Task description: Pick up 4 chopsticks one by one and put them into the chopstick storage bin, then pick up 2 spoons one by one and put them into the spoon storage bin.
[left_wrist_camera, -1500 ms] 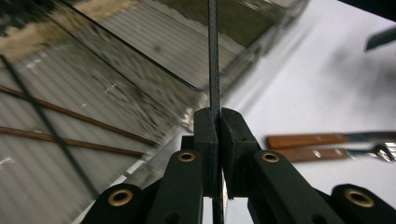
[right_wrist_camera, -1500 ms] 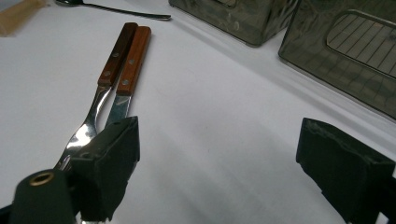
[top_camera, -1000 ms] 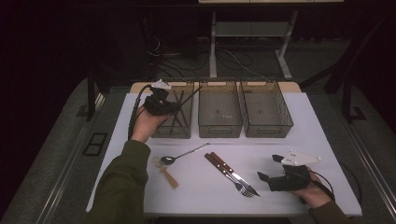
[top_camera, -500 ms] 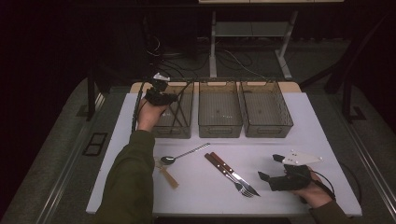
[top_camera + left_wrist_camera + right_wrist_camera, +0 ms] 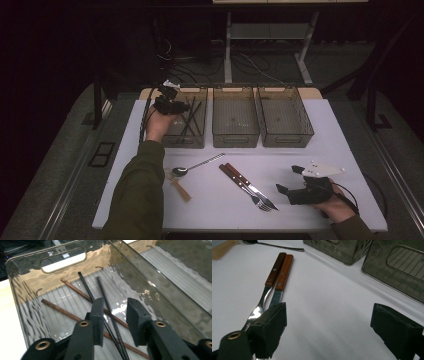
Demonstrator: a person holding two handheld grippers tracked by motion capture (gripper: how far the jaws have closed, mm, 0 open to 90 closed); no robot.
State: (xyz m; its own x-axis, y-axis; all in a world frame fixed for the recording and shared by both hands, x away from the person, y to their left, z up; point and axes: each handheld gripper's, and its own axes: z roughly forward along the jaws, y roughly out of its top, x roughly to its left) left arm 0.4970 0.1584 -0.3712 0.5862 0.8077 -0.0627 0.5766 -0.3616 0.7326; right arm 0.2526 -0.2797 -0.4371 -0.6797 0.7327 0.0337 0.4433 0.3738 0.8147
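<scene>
the white desk [image 5: 345,150] carries three smoky see-through bins in a row along its far edge: the left bin [image 5: 196,140], the middle bin [image 5: 235,137] and the right bin [image 5: 287,139]. on the person's left, an olive sleeve [image 5: 137,195] reaches up from the bottom edge to the left bin, where the left gripper [image 5: 170,102] hangs over the bin's near-left corner. its jaws have just been opening and now stand a narrow gap apart with nothing pressed between the pads; in the left gripper view the chopsticks [image 5: 87,290] lie loose on the ribbed floor of that bin, two black ones and two brown ones crossing each other, below and beyond the jaws. the right gripper [image 5: 295,179] rests on the desk near its front right corner, jaws wide apart and holding nothing. just to its left lie a fork [image 5: 268,287] and a knife [image 5: 280,281] with wooden handles, side by side and touching along the handles; the fork's tines lie right by the right gripper's one jaw. a spoon [image 5: 197,165] lies near the front of the left bin, and a small tan wooden piece [image 5: 180,190] sits just beside the spoon's bowl.
</scene>
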